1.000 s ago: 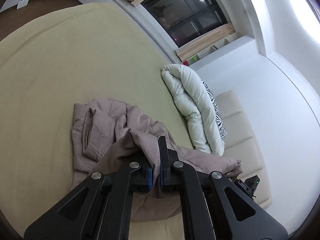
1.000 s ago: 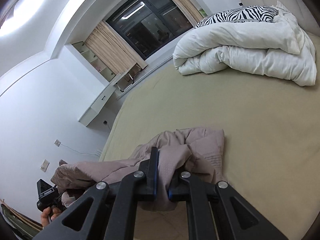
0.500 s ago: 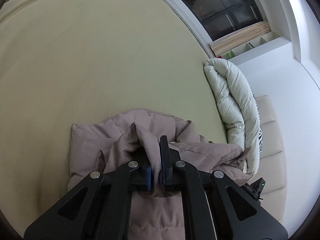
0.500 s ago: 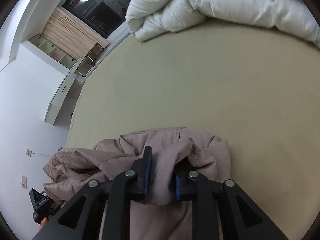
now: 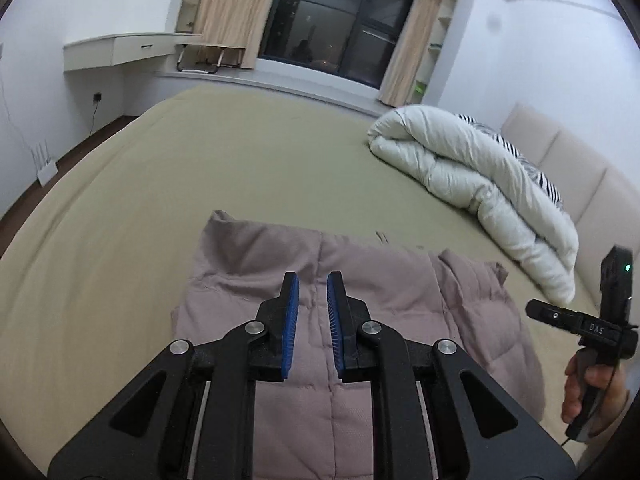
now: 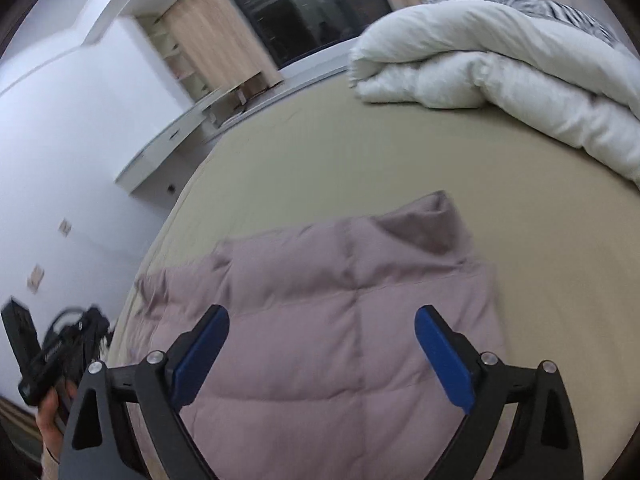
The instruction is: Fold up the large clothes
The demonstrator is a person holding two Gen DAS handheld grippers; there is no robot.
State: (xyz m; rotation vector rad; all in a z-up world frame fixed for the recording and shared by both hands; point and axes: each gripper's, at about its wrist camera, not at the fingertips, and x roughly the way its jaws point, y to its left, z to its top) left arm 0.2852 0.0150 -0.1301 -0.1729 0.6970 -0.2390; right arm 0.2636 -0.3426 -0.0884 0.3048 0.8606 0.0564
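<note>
On smooth bed (image 5: pixel 240 168): quilted puffy jacket (image 5: pixel 360 280).

My left gripper (image 5: pixel 313 280) has its blue pads (image 5: pixel 291 320) a little apart, with nothing between them. My right gripper (image 6: pixel 322 322) is spread wide and holds nothing. Each one points forward, angled down.

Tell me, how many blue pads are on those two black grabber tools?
4. Two face each other on the left gripper, close together above the mauve puffer jacket. Two sit on the right gripper, spread wide over the same jacket.
</note>
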